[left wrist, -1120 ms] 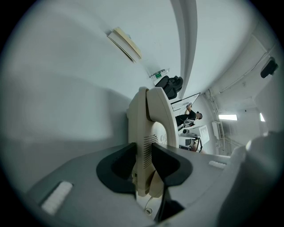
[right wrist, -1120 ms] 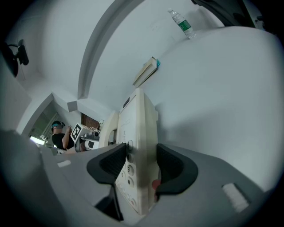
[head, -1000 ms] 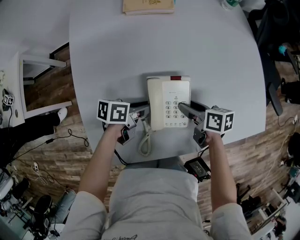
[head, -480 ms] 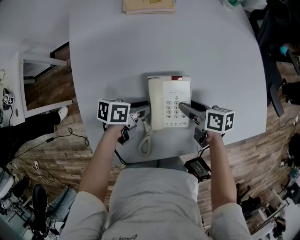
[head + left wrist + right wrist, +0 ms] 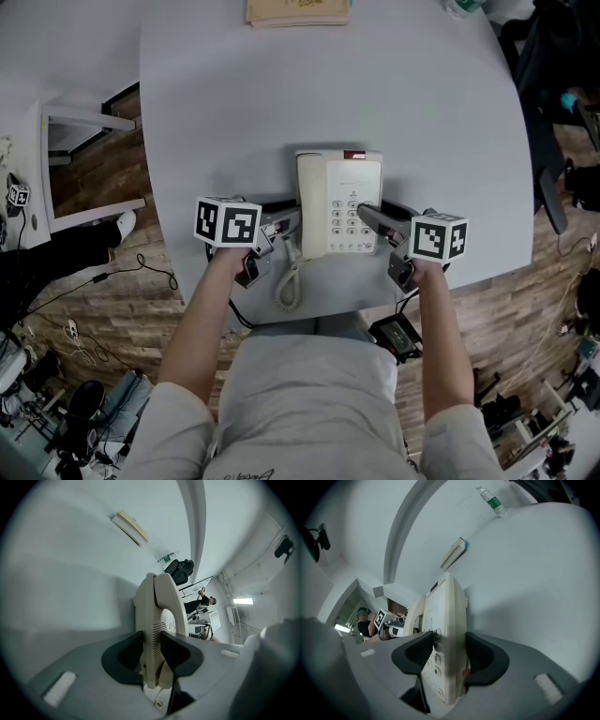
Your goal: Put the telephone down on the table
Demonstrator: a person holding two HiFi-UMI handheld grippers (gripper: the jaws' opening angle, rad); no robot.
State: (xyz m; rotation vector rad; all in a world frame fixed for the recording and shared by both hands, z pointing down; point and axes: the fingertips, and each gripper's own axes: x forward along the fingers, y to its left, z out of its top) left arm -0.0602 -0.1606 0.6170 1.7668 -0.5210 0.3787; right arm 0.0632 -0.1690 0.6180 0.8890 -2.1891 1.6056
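- The left gripper [image 5: 284, 222] clamps the telephone [image 5: 339, 202] by its handset side.
- The right gripper [image 5: 364, 215] clamps its keypad edge.
- The telephone lies between both grippers, low over the table [image 5: 281, 112]; I can't tell if it touches.
- Its cord [image 5: 289, 286] curls just behind the left gripper.

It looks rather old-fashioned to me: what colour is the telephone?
The telephone is cream-white; the head view shows it best.

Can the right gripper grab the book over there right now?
Probably not. The right gripper is clamped on the telephone, and the book lies at the far edge of the table. It would have to let go first.
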